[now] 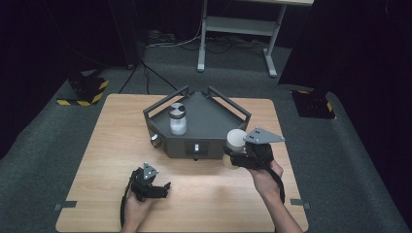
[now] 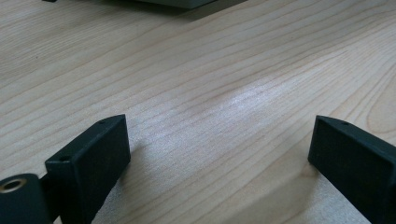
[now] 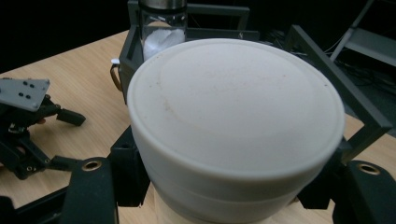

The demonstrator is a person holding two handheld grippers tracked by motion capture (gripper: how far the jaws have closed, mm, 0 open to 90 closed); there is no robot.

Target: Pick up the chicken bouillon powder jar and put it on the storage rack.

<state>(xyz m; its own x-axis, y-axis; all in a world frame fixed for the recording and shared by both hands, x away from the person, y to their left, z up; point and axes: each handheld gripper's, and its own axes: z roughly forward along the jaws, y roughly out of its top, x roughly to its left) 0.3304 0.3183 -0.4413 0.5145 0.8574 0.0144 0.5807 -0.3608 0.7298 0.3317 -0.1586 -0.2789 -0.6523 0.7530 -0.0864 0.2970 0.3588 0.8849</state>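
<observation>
Right hand-held gripper (image 1: 232, 154) grips white-lidded jar (image 3: 233, 126); tray (image 1: 214, 114) holds 1 jar (image 1: 177, 119).

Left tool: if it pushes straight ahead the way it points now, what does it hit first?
Probably nothing soon: the left tool stands open and empty over the bare wooden table. Farther on, the dark tray may lie in line, though depth is unclear.

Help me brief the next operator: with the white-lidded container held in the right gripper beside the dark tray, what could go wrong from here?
1. The right gripper is clamped on the white-lidded container low on its body; a smooth round wall could slip or tilt.
2. The dark tray has raised rails; the container could clip one on the way in.
3. A glass jar already stands in the tray and could be knocked over.
The left gripper rests open on the table, too far off to steady anything.
</observation>
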